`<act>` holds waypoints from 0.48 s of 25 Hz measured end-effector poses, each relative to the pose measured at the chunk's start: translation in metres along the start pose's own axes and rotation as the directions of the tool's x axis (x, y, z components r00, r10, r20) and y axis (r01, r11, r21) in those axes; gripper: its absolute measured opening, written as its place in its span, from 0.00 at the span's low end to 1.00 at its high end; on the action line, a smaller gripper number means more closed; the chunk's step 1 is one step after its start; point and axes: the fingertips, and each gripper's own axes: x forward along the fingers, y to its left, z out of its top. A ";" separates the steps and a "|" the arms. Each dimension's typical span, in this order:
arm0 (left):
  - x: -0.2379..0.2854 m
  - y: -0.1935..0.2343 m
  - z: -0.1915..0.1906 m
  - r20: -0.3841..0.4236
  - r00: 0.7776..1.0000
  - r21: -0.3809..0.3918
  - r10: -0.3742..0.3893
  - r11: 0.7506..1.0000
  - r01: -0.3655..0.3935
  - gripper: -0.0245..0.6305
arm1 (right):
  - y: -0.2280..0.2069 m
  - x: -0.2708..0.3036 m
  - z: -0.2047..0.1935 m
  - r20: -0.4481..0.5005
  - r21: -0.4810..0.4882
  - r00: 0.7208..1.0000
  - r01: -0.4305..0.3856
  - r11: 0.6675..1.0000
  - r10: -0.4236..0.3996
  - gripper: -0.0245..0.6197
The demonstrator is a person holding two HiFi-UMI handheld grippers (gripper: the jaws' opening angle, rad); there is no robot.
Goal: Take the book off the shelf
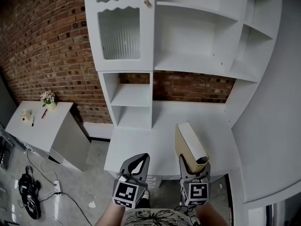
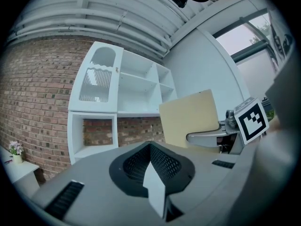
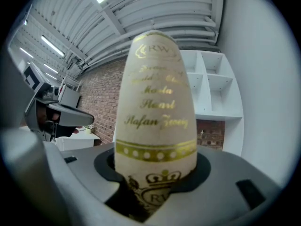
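Step in hand: the book (image 1: 190,142) is judged to be already off the shelf (image 1: 197,62). No compartment that can be seen holds it, and it is carried in front of the unit, over the white desk (image 1: 136,145). The removal itself appears all but done; only the putting down or handing off is judged to remain.

Right gripper (image 1: 194,167): it is clamped on the book at the spine end. In the right gripper view the gilt-lettered spine (image 3: 157,112) is seen filling the gap between the jaws, with both pads pressed to the covers. The rest of the book projects away from the person toward the shelf, spine nearest the gripper, fore-edge tilted slightly up.

Left gripper (image 1: 137,166): its jaws are seen together with nothing between them. It is held just beside the right gripper, to the left of the book and not touching it.

Next move, as a judgement: if the book is to be set down, a steady lowering onto the bare desk is called for. The grip should be kept until the cover is borne by the surface, and only then should the jaws be released. As the book is held by one end only, sagging or slipping is the risk to be watched.
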 end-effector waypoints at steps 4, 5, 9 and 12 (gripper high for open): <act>0.001 0.000 -0.002 -0.003 1.000 0.003 -0.002 1.000 0.002 0.06 | -0.001 0.002 -0.004 -0.012 0.022 1.000 -0.003 1.000 0.003 0.40; 0.000 0.000 -0.002 -0.005 1.000 0.003 -0.001 1.000 0.001 0.06 | -0.001 0.002 -0.004 -0.013 0.027 1.000 -0.003 1.000 0.004 0.40; -0.003 0.003 -0.005 -0.009 1.000 -0.004 0.006 1.000 -0.006 0.06 | 0.002 0.003 -0.004 -0.015 0.035 1.000 -0.007 0.999 0.008 0.40; -0.004 0.005 -0.007 -0.012 1.000 -0.008 0.011 1.000 -0.011 0.06 | 0.003 0.004 -0.005 -0.018 0.036 1.000 -0.012 0.999 0.012 0.40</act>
